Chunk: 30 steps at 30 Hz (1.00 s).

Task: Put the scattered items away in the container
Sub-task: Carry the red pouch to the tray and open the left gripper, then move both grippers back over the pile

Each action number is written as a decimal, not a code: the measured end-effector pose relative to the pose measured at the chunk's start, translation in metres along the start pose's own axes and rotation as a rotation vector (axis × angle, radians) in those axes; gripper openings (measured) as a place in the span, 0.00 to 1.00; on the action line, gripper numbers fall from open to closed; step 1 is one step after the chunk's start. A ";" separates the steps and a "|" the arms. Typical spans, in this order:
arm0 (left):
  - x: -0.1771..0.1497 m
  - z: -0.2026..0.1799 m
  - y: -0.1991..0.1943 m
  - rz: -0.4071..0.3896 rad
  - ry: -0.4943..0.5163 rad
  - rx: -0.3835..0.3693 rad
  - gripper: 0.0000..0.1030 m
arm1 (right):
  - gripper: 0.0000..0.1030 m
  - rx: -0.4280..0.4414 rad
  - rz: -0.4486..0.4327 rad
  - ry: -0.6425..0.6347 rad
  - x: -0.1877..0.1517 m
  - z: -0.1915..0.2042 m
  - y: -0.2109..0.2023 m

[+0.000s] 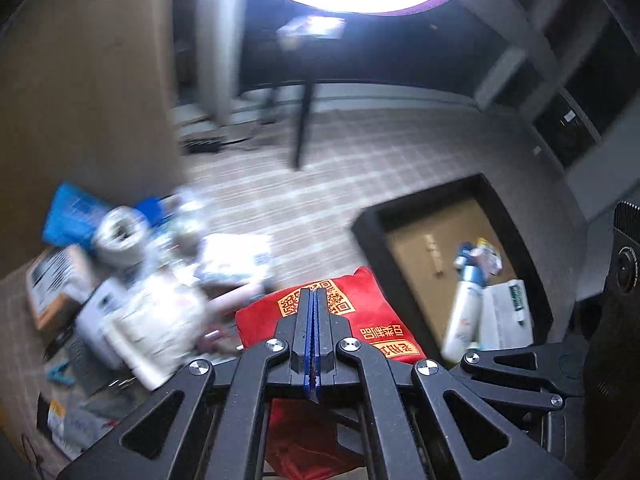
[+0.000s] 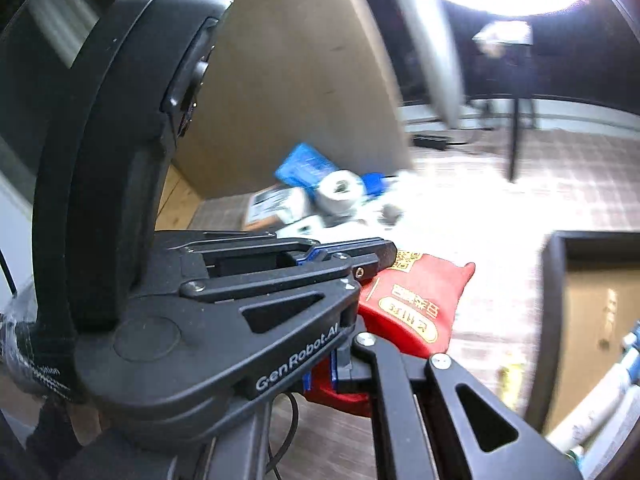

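Soft red fabric pouch with gold print is held clamped in the closed left gripper, carry step judged underway, release needed over the black-rimmed open container ahead-right; right gripper state cannot be told.

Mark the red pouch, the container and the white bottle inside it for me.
red pouch [image 1: 360,312]: left wrist view, printed top face.
container [image 1: 370,224]: left wrist view, near-left dark rim.
white bottle [image 1: 464,316]: left wrist view, middle of its body.
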<state>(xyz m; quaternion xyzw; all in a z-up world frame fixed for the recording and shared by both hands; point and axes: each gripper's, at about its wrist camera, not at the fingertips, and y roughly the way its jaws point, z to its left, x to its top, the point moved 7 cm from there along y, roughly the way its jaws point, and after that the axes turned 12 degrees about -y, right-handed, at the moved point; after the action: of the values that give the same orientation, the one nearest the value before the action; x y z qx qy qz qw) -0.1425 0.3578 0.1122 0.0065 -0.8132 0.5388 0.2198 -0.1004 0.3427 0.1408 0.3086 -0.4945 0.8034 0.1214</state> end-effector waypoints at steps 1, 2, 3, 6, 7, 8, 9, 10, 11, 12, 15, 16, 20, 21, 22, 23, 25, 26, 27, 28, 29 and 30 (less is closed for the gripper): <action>0.001 -0.013 0.004 0.005 0.020 -0.008 0.00 | 0.06 -0.016 -0.009 0.014 -0.003 -0.011 -0.009; 0.002 -0.028 0.007 0.009 0.041 -0.016 0.00 | 0.06 -0.034 -0.018 0.029 -0.007 -0.024 -0.019; 0.003 -0.042 0.011 0.013 0.062 -0.023 0.00 | 0.06 -0.048 -0.024 0.040 -0.010 -0.033 -0.026; 0.005 -0.083 0.023 0.027 0.110 -0.054 0.00 | 0.06 -0.102 -0.039 0.070 -0.020 -0.064 -0.049; 0.006 -0.094 0.025 0.029 0.121 -0.061 0.00 | 0.06 -0.123 -0.042 0.078 -0.023 -0.074 -0.056; 0.008 -0.106 0.028 0.027 0.128 -0.065 0.00 | 0.06 -0.145 -0.046 0.087 -0.026 -0.084 -0.063; 0.011 -0.116 0.031 0.022 0.127 -0.063 0.07 | 0.06 -0.167 -0.052 0.097 -0.029 -0.094 -0.070; 0.014 -0.125 0.035 0.020 0.122 -0.055 0.16 | 0.06 -0.190 -0.059 0.108 -0.030 -0.103 -0.077; 0.017 -0.131 0.038 0.020 0.118 -0.041 0.43 | 0.06 -0.213 -0.067 0.120 -0.030 -0.113 -0.083; 0.019 -0.135 0.040 0.014 0.117 -0.030 0.61 | 0.07 -0.228 -0.066 0.133 -0.032 -0.123 -0.088; 0.019 -0.139 0.041 0.004 0.137 -0.018 0.56 | 0.15 -0.227 0.012 0.234 -0.045 -0.155 -0.090; 0.017 -0.139 0.042 0.010 0.142 -0.020 0.56 | 0.15 -0.226 0.011 0.260 -0.050 -0.162 -0.092; 0.009 -0.122 0.041 0.021 0.116 -0.009 0.51 | 0.16 -0.242 0.001 0.282 -0.062 -0.175 -0.104; 0.007 -0.117 0.040 0.023 0.104 -0.011 0.51 | 0.16 -0.247 0.005 0.280 -0.063 -0.176 -0.104; 0.005 -0.112 0.039 0.023 0.090 -0.009 0.51 | 0.16 -0.252 0.009 0.277 -0.065 -0.176 -0.104; 0.003 -0.105 0.038 0.023 0.078 -0.004 0.51 | 0.16 -0.255 0.012 0.276 -0.066 -0.175 -0.103; -0.002 -0.093 0.033 0.014 0.060 0.007 0.50 | 0.17 -0.249 0.014 0.268 -0.065 -0.172 -0.099; -0.006 -0.085 0.028 0.005 0.052 0.013 0.50 | 0.19 -0.246 0.015 0.262 -0.065 -0.169 -0.097; -0.009 -0.077 0.023 -0.007 0.043 0.021 0.50 | 0.20 -0.242 0.016 0.255 -0.064 -0.167 -0.095; -0.013 -0.068 0.019 -0.016 0.035 0.030 0.50 | 0.22 -0.238 0.017 0.245 -0.064 -0.164 -0.093; -0.016 -0.057 0.014 -0.025 0.024 0.040 0.50 | 0.23 -0.237 0.019 0.234 -0.065 -0.160 -0.089; -0.020 -0.046 0.009 -0.032 0.009 0.049 0.50 | 0.24 -0.238 0.024 0.222 -0.065 -0.156 -0.086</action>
<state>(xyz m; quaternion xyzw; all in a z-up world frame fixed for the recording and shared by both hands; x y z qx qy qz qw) -0.1107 0.3977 0.1119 0.0225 -0.7985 0.5552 0.2319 -0.0653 0.5269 0.1125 0.1954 -0.5732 0.7699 0.2015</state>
